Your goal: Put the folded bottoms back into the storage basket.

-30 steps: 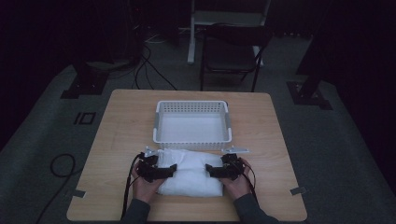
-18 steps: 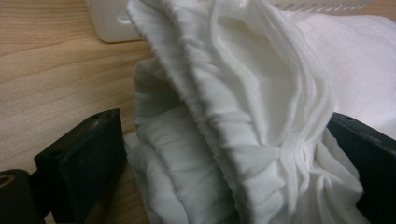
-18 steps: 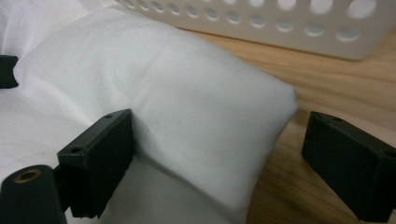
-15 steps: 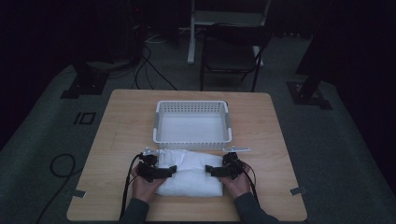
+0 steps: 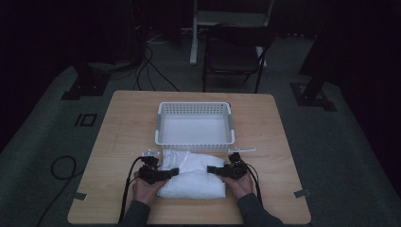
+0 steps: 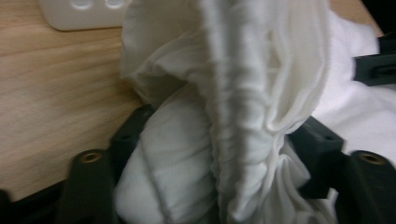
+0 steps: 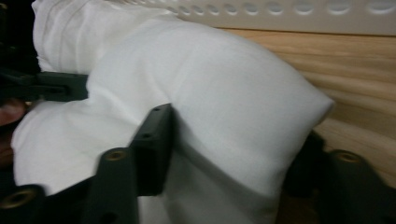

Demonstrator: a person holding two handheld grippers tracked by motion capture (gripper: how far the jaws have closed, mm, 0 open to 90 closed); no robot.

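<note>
Near edge of table [image 5: 108, 142]: both hands in from below, one gripper each, set at opposite ends of a folded white cloth [image 5: 194, 177].

Left gripper [image 5: 166, 174]: jaws have just been closing, now about half shut, with a thick bunch of cloth [image 6: 224, 140] between them. In the left gripper view the folds and a stitched hem bulge up between the black jaws and press against both; reads as a grip on the cloth's left end.

Right gripper [image 5: 217, 170]: jaws have also just been closing, partly shut on the right end. The right gripper view shows the cloth [image 7: 224, 121] puffed out smooth between the jaws, pinched at both sides.

Cloth lies flat on the table between the hands, just before the basket [image 5: 195, 140], its far edge near or touching the basket's front wall; cannot tell which.

Handling, as judged: soft, light, limp, several layers thick. It will sag in the middle when lifted and a loose layer may slip free, so each jaw should take the whole stack of folds, well in from the end. Not fragile; low slip on fabric.

Beyond: white perforated basket, apparently empty. Farther off, a dark chair [image 5: 236, 52] on the floor.
</note>
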